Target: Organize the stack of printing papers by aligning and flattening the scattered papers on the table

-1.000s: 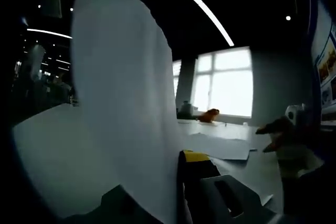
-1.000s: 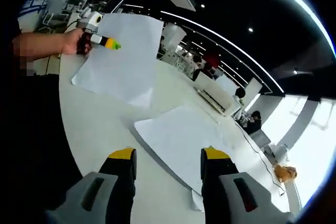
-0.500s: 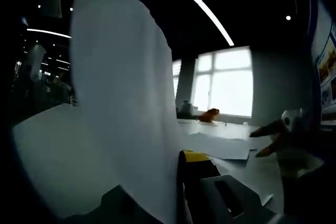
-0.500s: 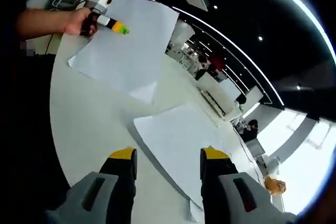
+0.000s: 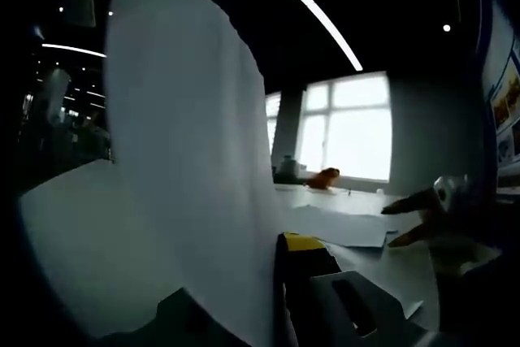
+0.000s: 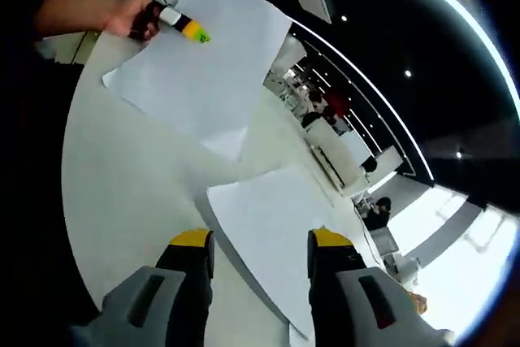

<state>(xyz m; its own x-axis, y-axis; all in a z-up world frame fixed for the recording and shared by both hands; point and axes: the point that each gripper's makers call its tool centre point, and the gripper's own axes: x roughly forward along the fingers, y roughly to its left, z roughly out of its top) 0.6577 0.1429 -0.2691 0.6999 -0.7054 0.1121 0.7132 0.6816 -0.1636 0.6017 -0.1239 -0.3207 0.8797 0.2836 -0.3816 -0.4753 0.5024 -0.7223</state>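
Paper (image 5: 191, 184) pinched in my left claw (image 6: 195, 32) hangs limp, best held by an edge; my right claw (image 6: 260, 249) gapes empty above the stack (image 6: 272, 233).

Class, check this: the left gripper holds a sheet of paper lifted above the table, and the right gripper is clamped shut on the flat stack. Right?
Not quite. The left gripper does hold a raised sheet, but the right gripper is open, its jaws apart and empty above the flat stack on the table. The right gripper view shows it.

No text can be read anywhere (wall posters (image 5: 505, 111) too blurred).
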